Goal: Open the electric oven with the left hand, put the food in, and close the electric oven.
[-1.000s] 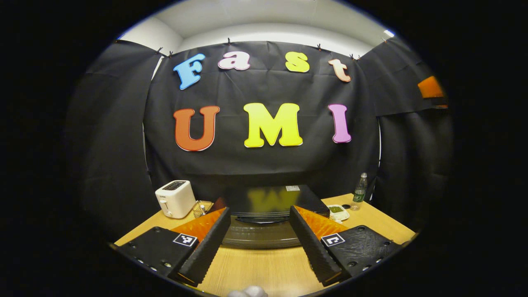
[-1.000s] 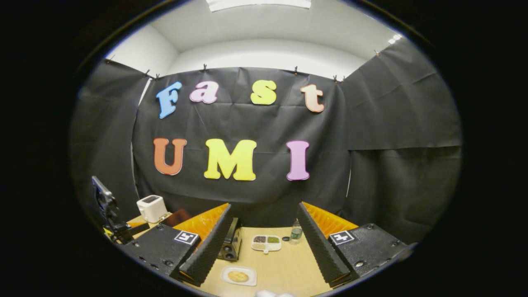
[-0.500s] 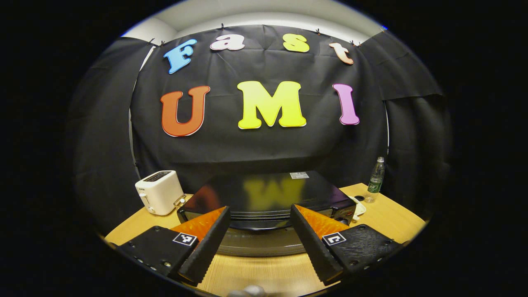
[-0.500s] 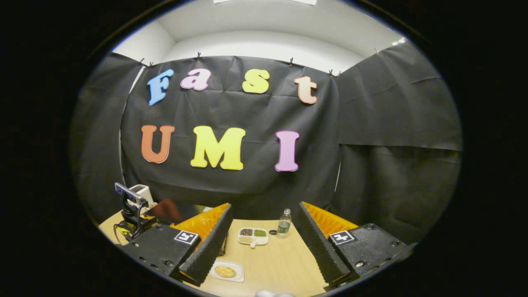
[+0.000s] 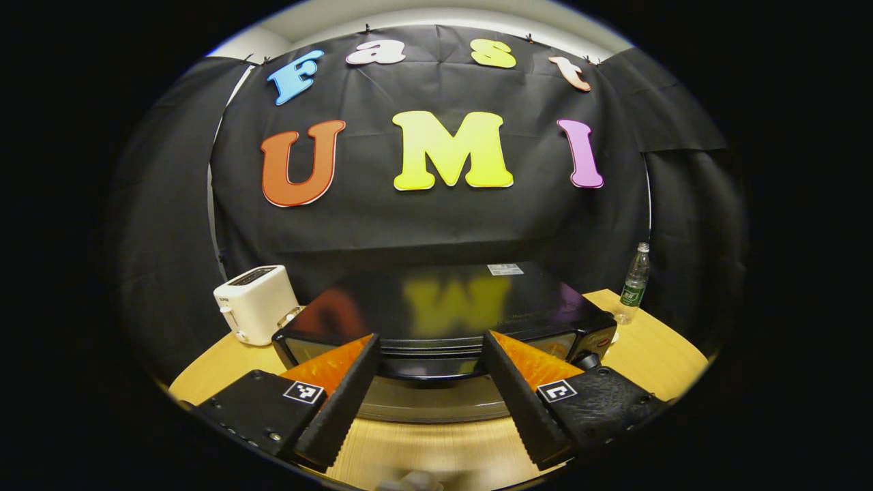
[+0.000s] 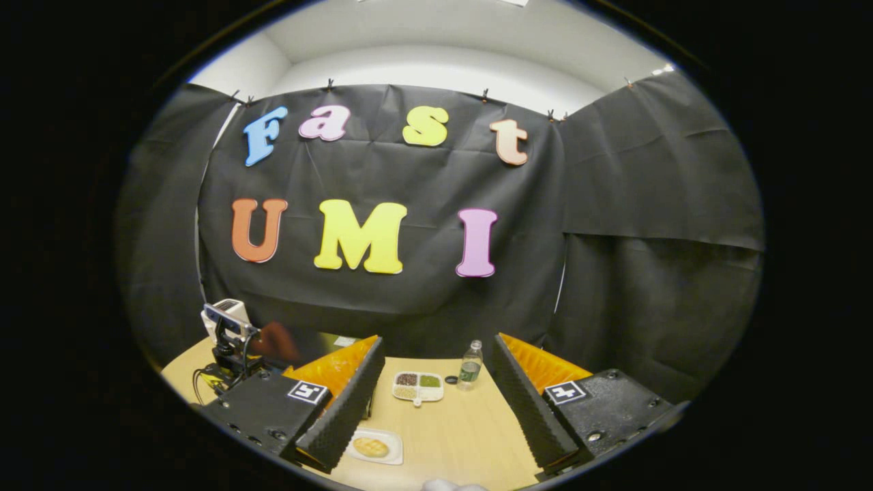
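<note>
A black electric oven (image 5: 443, 300) with a glossy top stands on the wooden table (image 5: 655, 351), straight ahead in the left gripper view. My left gripper (image 5: 430, 337) is open, its fingers on either side of the oven's upper front edge, close to it without touching. In the right gripper view the food, a golden bun on a white plate (image 6: 372, 447), lies on the table by my left finger. My right gripper (image 6: 438, 339) is open above the table and holds nothing. The left gripper (image 6: 228, 337) shows at the far left, over the oven top (image 6: 279, 341).
A white toaster (image 5: 256, 303) sits left of the oven. A plastic bottle (image 5: 634, 279) stands to its right near the wall. In the right gripper view, a divided dish of grains (image 6: 417, 387), a bottle (image 6: 469, 365) and a dark cap (image 6: 451, 379) sit beyond the plate.
My left gripper has moved forward toward the oven, which now looms larger between its fingers. The right gripper has shifted slightly and stays open.
</note>
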`<state>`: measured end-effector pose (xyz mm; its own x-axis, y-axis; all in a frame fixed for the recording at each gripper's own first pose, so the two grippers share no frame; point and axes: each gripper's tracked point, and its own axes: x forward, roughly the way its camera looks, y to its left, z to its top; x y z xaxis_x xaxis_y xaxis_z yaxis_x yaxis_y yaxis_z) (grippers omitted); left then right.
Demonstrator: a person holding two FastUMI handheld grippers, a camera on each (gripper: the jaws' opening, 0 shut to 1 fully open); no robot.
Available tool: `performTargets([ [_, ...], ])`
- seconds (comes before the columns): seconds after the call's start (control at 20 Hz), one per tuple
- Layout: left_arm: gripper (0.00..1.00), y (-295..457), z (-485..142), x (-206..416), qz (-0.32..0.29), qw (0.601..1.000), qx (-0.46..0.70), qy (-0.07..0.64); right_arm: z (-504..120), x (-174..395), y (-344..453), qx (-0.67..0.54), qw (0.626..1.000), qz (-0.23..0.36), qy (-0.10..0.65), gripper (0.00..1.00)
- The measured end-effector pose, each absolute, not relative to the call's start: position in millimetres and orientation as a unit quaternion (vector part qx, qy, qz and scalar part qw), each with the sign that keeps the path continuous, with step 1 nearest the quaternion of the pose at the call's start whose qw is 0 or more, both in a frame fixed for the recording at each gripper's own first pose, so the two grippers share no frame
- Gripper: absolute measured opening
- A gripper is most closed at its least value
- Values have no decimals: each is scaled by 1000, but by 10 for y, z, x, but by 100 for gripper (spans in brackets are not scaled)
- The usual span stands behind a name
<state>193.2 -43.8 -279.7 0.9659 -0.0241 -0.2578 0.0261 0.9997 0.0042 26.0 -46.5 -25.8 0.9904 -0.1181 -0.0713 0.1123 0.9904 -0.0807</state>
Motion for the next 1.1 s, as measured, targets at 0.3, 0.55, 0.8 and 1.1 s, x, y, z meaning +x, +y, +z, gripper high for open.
performTargets([
  [0.3, 99, -438, -2823, 1745, -19, 990, 5, 137, -354, 272, -461, -22, 997, -52, 49, 100],
  [0.55, 99, -448, -2915, 1411, -20, 988, 5, 150, -395, 243, -415, -16, 998, -43, 52, 100],
  [0.8, 98, -440, -3090, 1073, -24, 985, 5, 171, -512, 206, -379, -11, 998, -33, 59, 99],
  [1.1, 98, -407, -3459, 755, -22, 977, 0, 212, -696, 143, -326, -2, 997, -26, 75, 100],
])
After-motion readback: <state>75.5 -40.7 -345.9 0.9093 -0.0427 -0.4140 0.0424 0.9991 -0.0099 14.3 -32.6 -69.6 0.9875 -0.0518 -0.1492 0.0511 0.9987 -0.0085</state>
